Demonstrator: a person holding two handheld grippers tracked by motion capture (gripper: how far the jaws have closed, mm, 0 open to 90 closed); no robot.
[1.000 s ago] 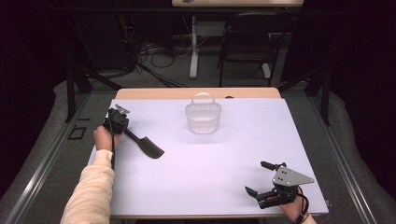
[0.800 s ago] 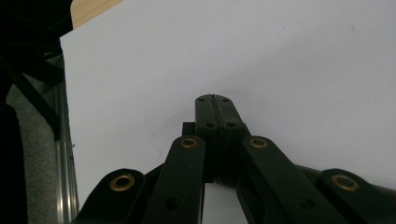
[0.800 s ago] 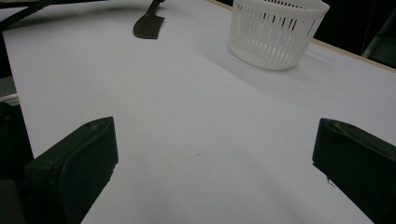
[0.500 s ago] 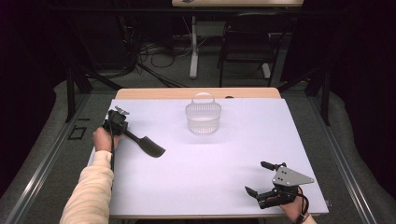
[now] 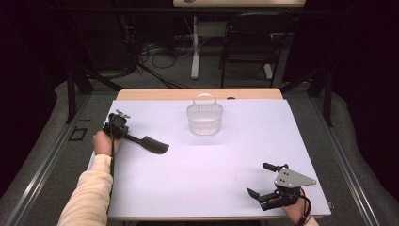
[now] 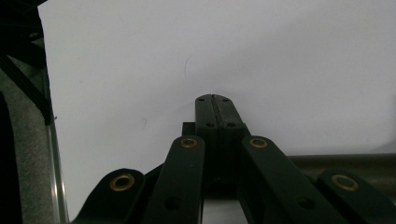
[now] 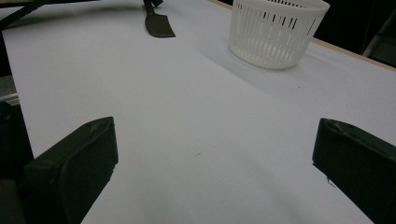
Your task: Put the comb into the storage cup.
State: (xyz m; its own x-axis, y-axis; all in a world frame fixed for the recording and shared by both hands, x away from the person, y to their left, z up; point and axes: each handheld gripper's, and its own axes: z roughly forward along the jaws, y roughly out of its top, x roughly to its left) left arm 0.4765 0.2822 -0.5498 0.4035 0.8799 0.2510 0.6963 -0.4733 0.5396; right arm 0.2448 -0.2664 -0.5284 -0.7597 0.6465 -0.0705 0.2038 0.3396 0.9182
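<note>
Left claw: jaws pressed together, nothing between them, far left of the surface.
Right claw: jaws wide apart, empty, near right.
Basket: white, far centre.

black spatula | flat on the white table, left side | blade toward the centre | handle end at the left gripper
</note>
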